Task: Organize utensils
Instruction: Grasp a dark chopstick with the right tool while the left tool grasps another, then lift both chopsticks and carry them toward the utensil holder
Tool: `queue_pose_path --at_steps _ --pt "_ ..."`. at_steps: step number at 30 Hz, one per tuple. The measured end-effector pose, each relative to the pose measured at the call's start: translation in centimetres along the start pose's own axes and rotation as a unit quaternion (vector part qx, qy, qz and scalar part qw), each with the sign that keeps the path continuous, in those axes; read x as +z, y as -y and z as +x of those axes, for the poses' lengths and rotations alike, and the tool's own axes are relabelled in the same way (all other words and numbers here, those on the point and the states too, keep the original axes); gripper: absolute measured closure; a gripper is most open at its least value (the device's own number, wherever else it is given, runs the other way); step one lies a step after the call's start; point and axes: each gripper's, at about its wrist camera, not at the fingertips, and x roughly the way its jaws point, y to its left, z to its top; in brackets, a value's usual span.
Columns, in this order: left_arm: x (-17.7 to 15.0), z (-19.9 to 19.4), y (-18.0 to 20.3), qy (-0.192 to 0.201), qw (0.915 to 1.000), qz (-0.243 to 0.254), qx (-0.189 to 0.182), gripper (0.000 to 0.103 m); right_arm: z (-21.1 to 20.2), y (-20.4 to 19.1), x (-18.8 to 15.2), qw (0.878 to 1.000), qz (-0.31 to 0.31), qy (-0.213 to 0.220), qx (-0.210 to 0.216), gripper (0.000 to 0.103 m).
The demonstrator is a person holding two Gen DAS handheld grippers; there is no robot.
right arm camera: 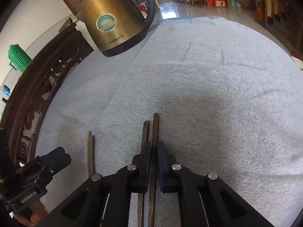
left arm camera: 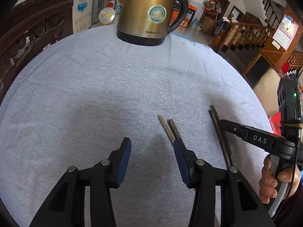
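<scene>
The right gripper [right arm camera: 153, 149] is seen pressed together on one dark chopstick [right arm camera: 155, 128], which runs between the blue pads and out past their tips; a second dark chopstick [right arm camera: 145, 132] lies just beside it on the left, outside the left pad, and whether it is touched cannot be told. From the left wrist view the same gripper [left arm camera: 220, 122] is shown reaching in from the right, its tip laid against this dark pair [left arm camera: 217, 121], with the letters "DAS" read on its black finger and a hand [left arm camera: 272, 179] wrapped round its handle.

The left gripper [left arm camera: 152, 147] is held partly spread above the grey cloth of the table [left arm camera: 94, 94], with nothing between its pads. A second pair of chopsticks [left arm camera: 167, 127], one pale and one dark, lies on the cloth, its near end hidden behind the right pad. In the right wrist view this pair [right arm camera: 90, 151] lies well left of the held chopstick, and "GenRobot.AI" is read on the left gripper's body [right arm camera: 47, 162].

A brass-coloured electric kettle [left arm camera: 147, 13] stands at the far side of the table. A round blue-green sticker is carried on its side, and a printed brand word near its base is too blurred to be read with certainty.
</scene>
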Motion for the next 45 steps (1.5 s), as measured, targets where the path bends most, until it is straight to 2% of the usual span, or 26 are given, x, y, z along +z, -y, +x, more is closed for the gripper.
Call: queue_pose_path --at_steps 9,13,17,22,27,35,37,39,42,45 --pt "0.9 1.9 1.2 -0.023 0.9996 0.008 0.013 0.055 0.3 0.0 0.7 1.0 -0.016 -0.01 -0.004 0.095" --pt "1.3 2.7 2.0 -0.026 0.9988 0.02 0.036 0.055 0.0 0.6 0.6 1.0 -0.012 -0.011 -0.001 0.096" --pt "1.7 3.2 2.3 -0.037 0.9971 0.04 0.053 0.058 -0.7 1.3 0.2 1.0 -0.016 -0.014 -0.021 0.096" --pt "2.4 3.2 1.4 -0.06 0.9965 0.026 0.052 0.063 -1.5 2.8 0.0 0.999 -0.005 -0.024 -0.04 0.096" --pt "3.2 3.9 1.7 -0.065 0.996 0.022 0.057 0.061 -1.6 2.8 0.3 0.998 -0.004 -0.03 -0.048 0.095" --pt "3.8 5.3 4.2 -0.067 0.9904 0.051 0.11 0.06 -0.3 1.6 2.1 0.996 -0.016 -0.045 -0.07 0.092" --pt "3.9 5.4 4.3 -0.068 0.9905 0.052 0.108 0.066 0.0 1.0 2.3 0.995 -0.03 -0.044 -0.081 0.092" --pt "4.0 5.3 4.2 -0.067 0.9905 0.057 0.106 0.09 0.1 0.7 2.3 0.995 -0.038 -0.042 -0.085 0.093" --pt "3.7 5.1 3.7 -0.07 0.9918 0.056 0.092 0.096 -0.5 1.1 1.7 0.995 -0.037 -0.038 -0.081 0.095" --pt "2.9 4.3 2.6 -0.064 0.9947 0.033 0.073 0.098 -1.2 1.8 0.8 0.997 -0.024 -0.032 -0.067 0.096"
